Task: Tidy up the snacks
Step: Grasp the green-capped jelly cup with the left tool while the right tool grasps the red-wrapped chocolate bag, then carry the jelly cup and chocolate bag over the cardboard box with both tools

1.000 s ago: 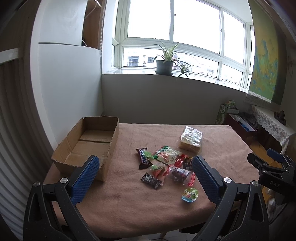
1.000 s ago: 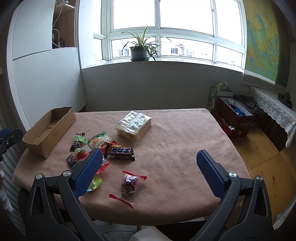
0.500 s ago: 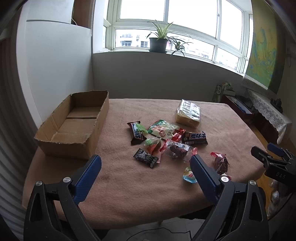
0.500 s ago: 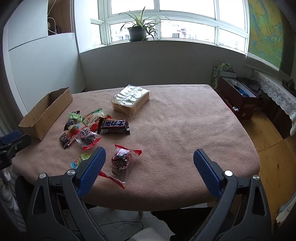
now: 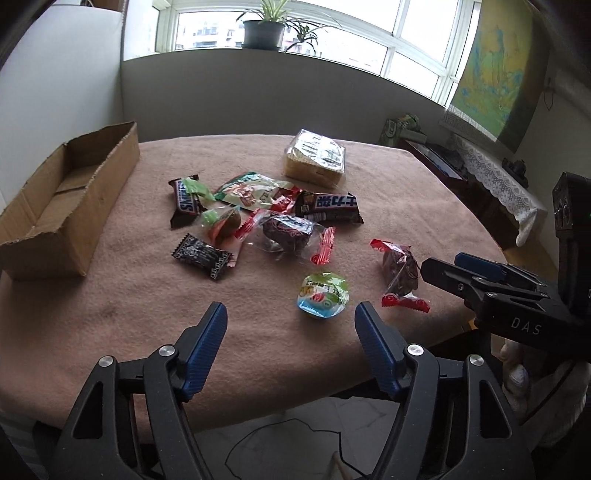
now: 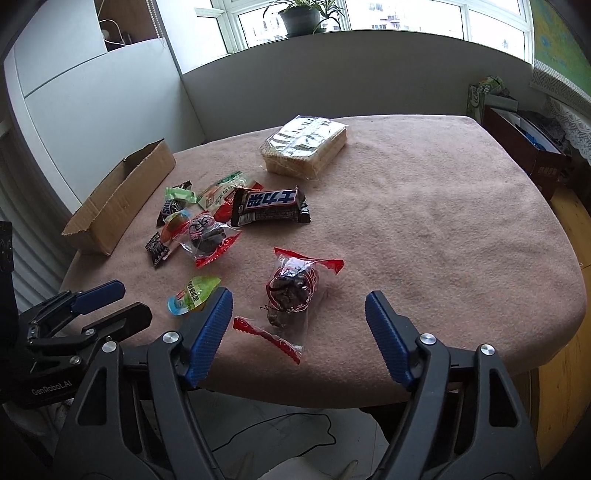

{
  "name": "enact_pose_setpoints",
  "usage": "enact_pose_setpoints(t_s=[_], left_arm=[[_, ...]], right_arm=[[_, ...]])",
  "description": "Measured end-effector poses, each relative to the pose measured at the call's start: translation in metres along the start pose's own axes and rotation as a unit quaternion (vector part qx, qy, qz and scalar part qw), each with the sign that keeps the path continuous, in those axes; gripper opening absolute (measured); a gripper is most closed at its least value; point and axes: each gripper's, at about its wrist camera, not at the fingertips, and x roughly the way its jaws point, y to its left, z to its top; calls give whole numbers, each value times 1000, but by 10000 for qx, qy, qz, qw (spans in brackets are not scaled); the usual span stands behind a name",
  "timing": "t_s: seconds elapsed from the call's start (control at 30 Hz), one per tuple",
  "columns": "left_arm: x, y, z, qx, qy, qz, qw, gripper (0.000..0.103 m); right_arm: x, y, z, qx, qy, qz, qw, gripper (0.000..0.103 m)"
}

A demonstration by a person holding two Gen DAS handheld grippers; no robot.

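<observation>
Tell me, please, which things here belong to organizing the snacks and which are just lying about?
For the job: cardboard box, Snickers bar, cracker pack, jelly cup, red-ended candy, left gripper and right gripper, both open.

Lying about: potted plant, wall map, red crate.

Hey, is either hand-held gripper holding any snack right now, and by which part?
Nothing is held. The left hand-held gripper and the right hand-held gripper are both open above the table edge, with every snack lying on the cloth.
</observation>
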Motion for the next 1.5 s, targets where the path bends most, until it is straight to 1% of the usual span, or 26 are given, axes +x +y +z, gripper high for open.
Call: enact_pose_setpoints(t_s=[0.07, 0.2, 0.43, 0.87, 0.93, 1.07, 1.1, 1.23, 1.3, 1.4, 1.5], left_arm=[[7, -1, 1, 4, 65, -52, 10000, 63], [17, -1, 2, -42, 183, -215, 9996, 59], [32, 0, 3, -113, 348, -366, 9987, 57], [46, 3, 6, -168, 484, -519, 9973, 52], [47, 3, 7, -172, 492, -554, 9971, 52], [49, 1, 9, -167, 510, -655, 9964, 51], [49, -1, 9, -150, 509, -668, 9964, 50], [53, -4, 9, -68, 509, -595, 9969, 45], [54, -1, 11, -117, 499, -610, 9968, 37], [54, -1, 11, -100, 490, -608, 9969, 36], [53, -3, 11, -44, 457, -553, 9974, 36]], right_arm=[[5, -3, 1, 72, 74, 76, 9999, 70], [13, -8, 2, 191, 182, 229, 9994, 70], [27, -10, 4, 281, 360, 335, 9984, 64], [42, -7, 9, 248, 491, 455, 9974, 64], [43, -7, 10, 250, 502, 480, 9973, 60], [45, -7, 11, 215, 526, 507, 9971, 59], [46, -6, 11, 199, 534, 518, 9970, 56], [49, -6, 12, 139, 550, 527, 9970, 51], [50, -6, 13, 149, 561, 540, 9969, 49], [50, -8, 13, 170, 569, 560, 9967, 44], [49, -9, 13, 186, 562, 568, 9966, 43]])
